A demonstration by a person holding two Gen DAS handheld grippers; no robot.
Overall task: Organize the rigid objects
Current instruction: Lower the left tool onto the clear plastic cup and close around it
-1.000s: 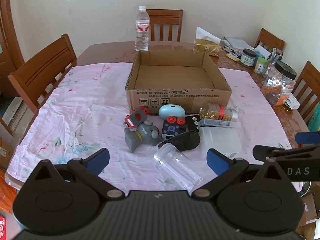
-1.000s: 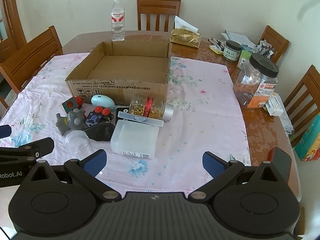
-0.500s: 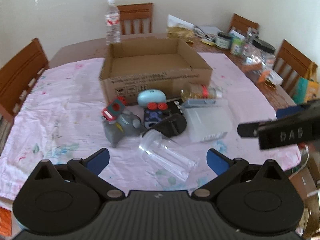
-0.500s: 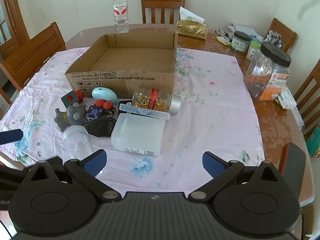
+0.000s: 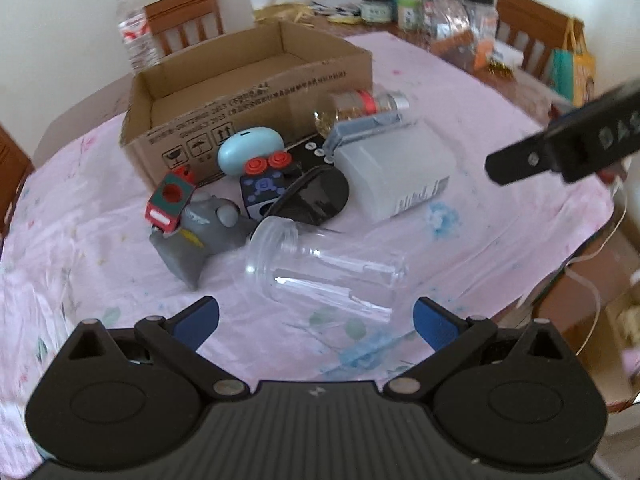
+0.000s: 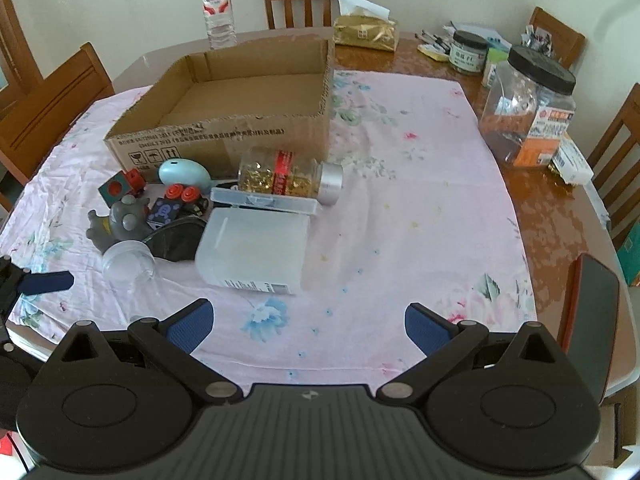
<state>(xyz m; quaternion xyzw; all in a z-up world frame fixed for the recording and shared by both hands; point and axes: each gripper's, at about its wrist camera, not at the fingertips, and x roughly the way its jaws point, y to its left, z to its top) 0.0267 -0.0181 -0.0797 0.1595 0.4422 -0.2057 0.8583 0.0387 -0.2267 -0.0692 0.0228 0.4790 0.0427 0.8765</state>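
Left hand-held gripper (image 5: 316,316) swung nearer clear ribbed plastic jar (image 5: 324,270); both grippers open.

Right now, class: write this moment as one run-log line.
left gripper: open, empty, facing clear jar lying on its side | right gripper: open, empty | cardboard box: empty | toys: outside box
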